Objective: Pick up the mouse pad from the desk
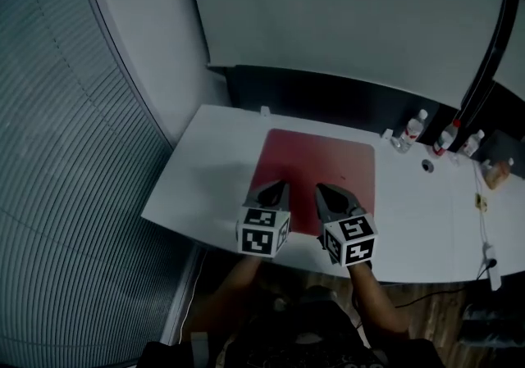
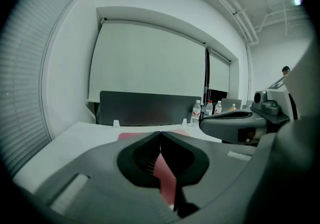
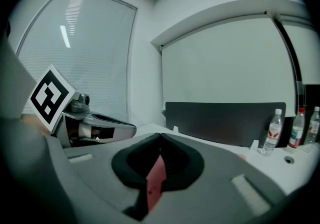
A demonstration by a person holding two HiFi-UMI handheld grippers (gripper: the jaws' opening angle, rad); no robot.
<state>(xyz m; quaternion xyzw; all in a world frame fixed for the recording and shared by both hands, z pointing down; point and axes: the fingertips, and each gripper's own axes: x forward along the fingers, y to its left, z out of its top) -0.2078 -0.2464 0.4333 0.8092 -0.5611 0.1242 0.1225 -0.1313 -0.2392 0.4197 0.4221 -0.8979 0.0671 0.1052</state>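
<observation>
I had the white desk point(image 1: 197, 174) filling the lower half of the head view, with a dark partition point(image 1: 344, 96) standing along its far edge. The mouse pad point(image 1: 324, 163) lay flat near the middle of the desk: a dull red rectangle with rounded corners, plain apart from a small dark speck. Its near edge ran under my two grippers. The left gripper point(image 1: 282, 186) hovered over the pad's near left part with its jaws clenched together on nothing. In the left gripper view, red pad point(image 2: 165, 174) showed through the hollow behind the tips. The right gripper point(image 1: 321, 189), just beside it, was clenched empty too. A few small bottles point(image 1: 416, 126) stood at the far right.
</observation>
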